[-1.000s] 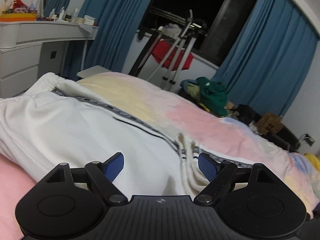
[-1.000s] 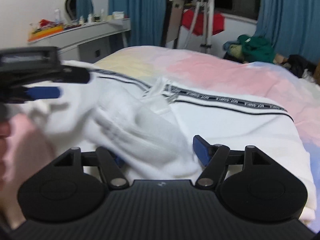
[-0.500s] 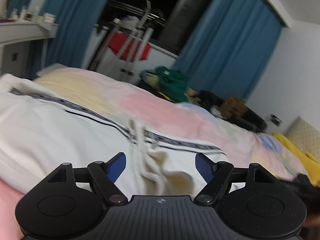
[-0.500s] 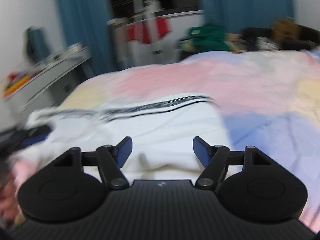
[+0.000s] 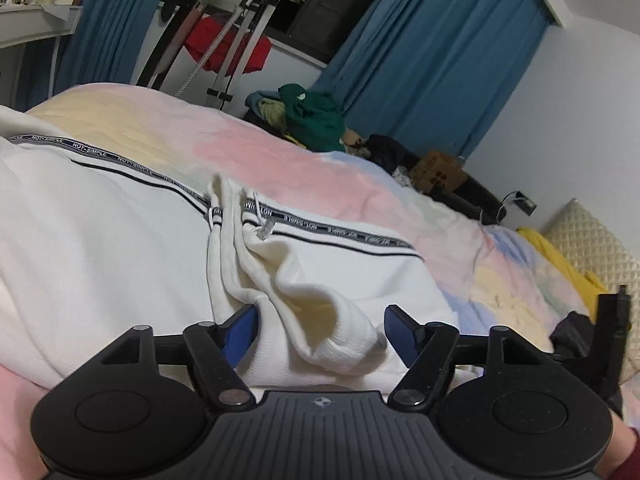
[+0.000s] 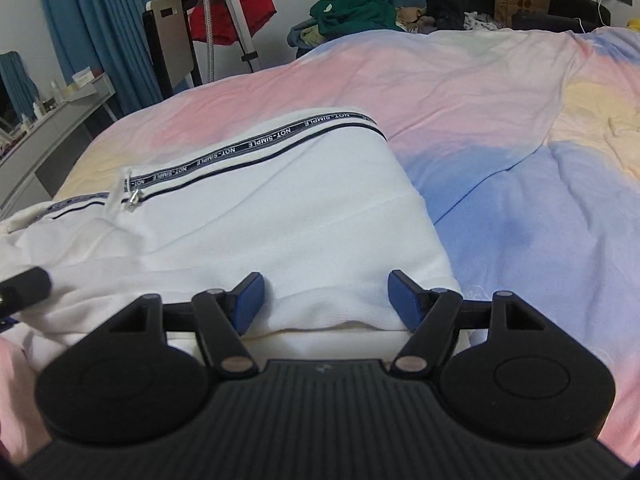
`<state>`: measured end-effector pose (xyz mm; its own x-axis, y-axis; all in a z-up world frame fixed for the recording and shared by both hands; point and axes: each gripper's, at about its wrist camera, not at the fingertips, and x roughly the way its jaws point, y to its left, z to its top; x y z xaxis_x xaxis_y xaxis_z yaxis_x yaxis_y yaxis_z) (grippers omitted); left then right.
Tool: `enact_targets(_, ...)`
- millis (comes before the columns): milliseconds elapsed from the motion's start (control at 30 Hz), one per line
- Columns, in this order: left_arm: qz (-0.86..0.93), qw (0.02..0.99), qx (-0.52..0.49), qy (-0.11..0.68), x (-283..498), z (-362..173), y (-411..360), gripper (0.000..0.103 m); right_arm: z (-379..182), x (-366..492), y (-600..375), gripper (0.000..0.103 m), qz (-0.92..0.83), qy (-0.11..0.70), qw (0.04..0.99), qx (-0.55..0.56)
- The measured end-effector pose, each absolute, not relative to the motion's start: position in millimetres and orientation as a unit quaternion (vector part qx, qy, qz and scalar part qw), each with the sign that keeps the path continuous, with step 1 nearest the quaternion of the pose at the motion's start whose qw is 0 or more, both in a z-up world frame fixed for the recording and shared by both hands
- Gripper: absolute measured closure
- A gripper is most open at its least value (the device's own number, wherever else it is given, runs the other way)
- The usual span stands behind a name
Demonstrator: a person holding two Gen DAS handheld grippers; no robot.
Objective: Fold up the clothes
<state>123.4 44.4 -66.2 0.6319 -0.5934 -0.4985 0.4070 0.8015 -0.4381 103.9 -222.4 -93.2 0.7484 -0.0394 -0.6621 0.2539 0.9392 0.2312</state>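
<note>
A white zip-up garment [image 5: 100,248] with a black lettered stripe lies spread on the pastel bedspread [image 5: 320,168]. It also shows in the right wrist view [image 6: 280,216]. My left gripper [image 5: 320,330] is open, its blue pads either side of a raised fold of the garment's hem [image 5: 340,340] near the zipper. My right gripper [image 6: 326,298] is open over the garment's near right edge, holding nothing. The zipper pull [image 6: 132,200] lies at the left in the right wrist view.
The pastel bedspread [image 6: 500,128] stretches right and far. A metal stand with a red cloth [image 5: 228,44], a green clothes pile [image 5: 312,116], blue curtains [image 5: 432,72] and a white dresser [image 6: 52,128] ring the bed. The other gripper [image 5: 612,336] shows at the right edge.
Both grippers swung to the right along the garment. The right gripper let go of the bunched white fabric it was over and now sits at the garment's right hem.
</note>
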Motion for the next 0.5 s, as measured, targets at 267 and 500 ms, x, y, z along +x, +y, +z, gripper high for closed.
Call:
enact_targets(267,-0.282,0.878,-0.193,0.336,132.1,-76.7,52.8,0.051,-96.8,105.3,-217.9,0.033,-0.086,0.329,0.934,0.109)
enact_targets(500,-0.284,0.887,-0.179,0.316,127.2,-71.2,51.0,0.064,-97.1,104.0,-217.9,0.033,-0.091,0.327,0.934,0.115)
